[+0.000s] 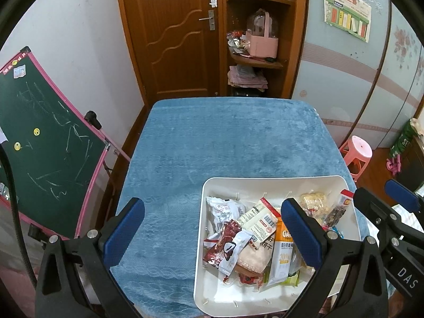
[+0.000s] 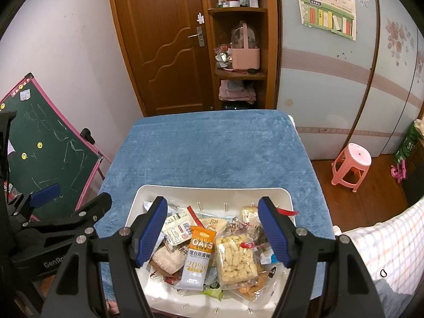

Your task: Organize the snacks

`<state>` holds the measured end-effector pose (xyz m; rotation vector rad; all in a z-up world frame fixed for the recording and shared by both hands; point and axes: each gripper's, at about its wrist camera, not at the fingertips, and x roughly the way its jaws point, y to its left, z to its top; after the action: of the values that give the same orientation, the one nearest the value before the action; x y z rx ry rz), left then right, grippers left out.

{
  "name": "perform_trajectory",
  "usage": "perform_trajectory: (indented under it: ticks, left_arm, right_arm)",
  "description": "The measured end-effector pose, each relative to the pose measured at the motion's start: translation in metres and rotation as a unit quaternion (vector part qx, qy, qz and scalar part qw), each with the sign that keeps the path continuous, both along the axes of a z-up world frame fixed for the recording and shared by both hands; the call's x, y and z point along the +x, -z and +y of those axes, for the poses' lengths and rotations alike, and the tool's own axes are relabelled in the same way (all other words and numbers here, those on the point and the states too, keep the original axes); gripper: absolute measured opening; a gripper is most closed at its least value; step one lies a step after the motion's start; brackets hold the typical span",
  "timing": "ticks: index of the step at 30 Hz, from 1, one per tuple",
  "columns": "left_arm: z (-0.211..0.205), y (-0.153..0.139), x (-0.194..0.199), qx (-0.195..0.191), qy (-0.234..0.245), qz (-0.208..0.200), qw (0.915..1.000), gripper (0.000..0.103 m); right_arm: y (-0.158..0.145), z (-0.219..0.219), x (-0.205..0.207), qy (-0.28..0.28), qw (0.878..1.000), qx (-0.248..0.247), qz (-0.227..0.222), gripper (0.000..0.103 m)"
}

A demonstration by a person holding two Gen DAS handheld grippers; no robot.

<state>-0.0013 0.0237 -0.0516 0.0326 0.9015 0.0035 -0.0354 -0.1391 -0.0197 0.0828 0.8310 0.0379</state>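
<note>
A white tray (image 1: 265, 181) (image 2: 212, 189) full of snack packets sits on the near right part of the blue-covered table (image 1: 225, 137) (image 2: 212, 145). Among the packets are an orange-and-white oat bar (image 2: 200, 254), a clear pack of pale puffed pieces (image 2: 235, 259), a red wrapper (image 1: 222, 246) and a white packet (image 1: 225, 209). My right gripper (image 2: 213, 233) (image 1: 381, 198) hovers open above the middle of the tray, touching nothing. My left gripper (image 1: 212, 233) (image 2: 75, 197) is open too, straddling the tray's left rim from above, with nothing held.
A green chalkboard with a pink frame (image 1: 47, 143) leans at the table's left. A pink stool (image 2: 351, 164) stands on the wooden floor at the right. Behind the table are a wooden door (image 1: 172, 39) and a corner shelf (image 1: 254, 61). Checked cloth (image 2: 384, 243) lies near right.
</note>
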Motion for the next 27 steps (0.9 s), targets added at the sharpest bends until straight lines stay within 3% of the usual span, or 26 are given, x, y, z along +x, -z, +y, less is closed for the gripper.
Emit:
perform_trajectory:
  ticks: [27]
  left_arm:
    - [0.0007, 0.009, -0.0037, 0.0, 0.001, 0.013, 0.9999, 0.102]
  right_arm:
    - [0.0073, 0.0058, 0.0007, -0.003, 1.0, 0.009, 0.01, 0.072]
